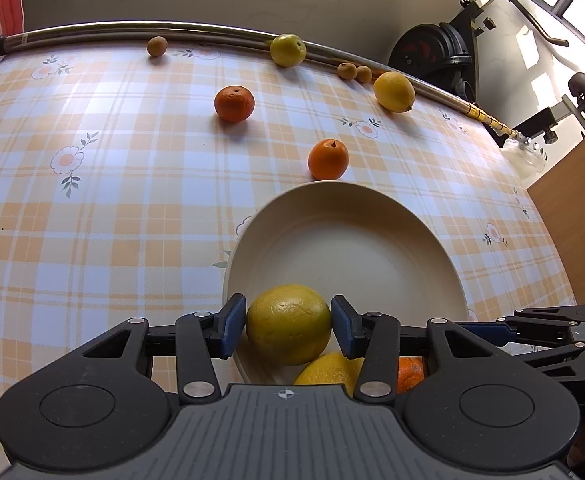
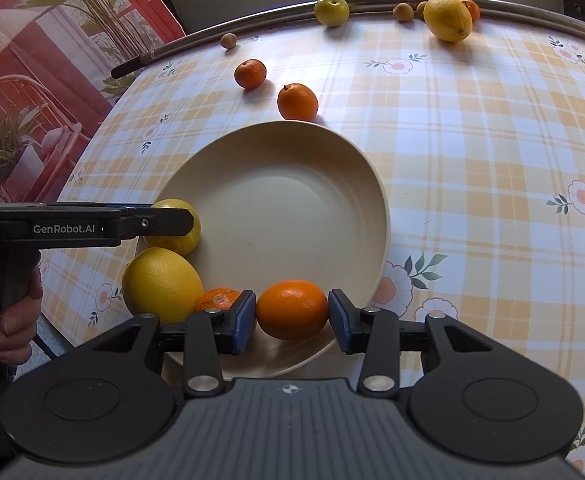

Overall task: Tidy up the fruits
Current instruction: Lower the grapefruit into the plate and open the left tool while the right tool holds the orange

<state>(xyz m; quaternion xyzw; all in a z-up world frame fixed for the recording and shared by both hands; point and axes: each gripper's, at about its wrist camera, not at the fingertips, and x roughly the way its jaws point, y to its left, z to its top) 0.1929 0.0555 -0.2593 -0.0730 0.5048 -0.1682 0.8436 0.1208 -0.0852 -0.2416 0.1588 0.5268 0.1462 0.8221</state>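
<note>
**Both sets of fingers clamped on citrus over the cream bowl**

Left gripper: blue pads pressed onto either side of a yellow-green citrus, held at the near edge of the cream bowl, low centre of the left wrist view. Right gripper: same deal, pads tight against an orange, low centre of its own view, over the bowl's near rim.

Just left of that orange, a smaller mottled mandarin, partly hidden behind the finger. Left of that, a big yellow lemon at the bowl's lower-left edge; can't tell whether inside the rim or on the cloth.

Beyond the bowl, on the checked orange-and-white tablecloth:
- round orange with a stem nub, right beside the far rim
- darker mandarin a bit further up-left
- green-yellow apple-like fruit against the metal rail at the top
- second lemon upper right, with a small brown fruit just left of it
- another small brown fruit near the rail, upper left of centre

Person's hand at the left edge of the right wrist view, wrapped around the other gripper's handle.
</note>
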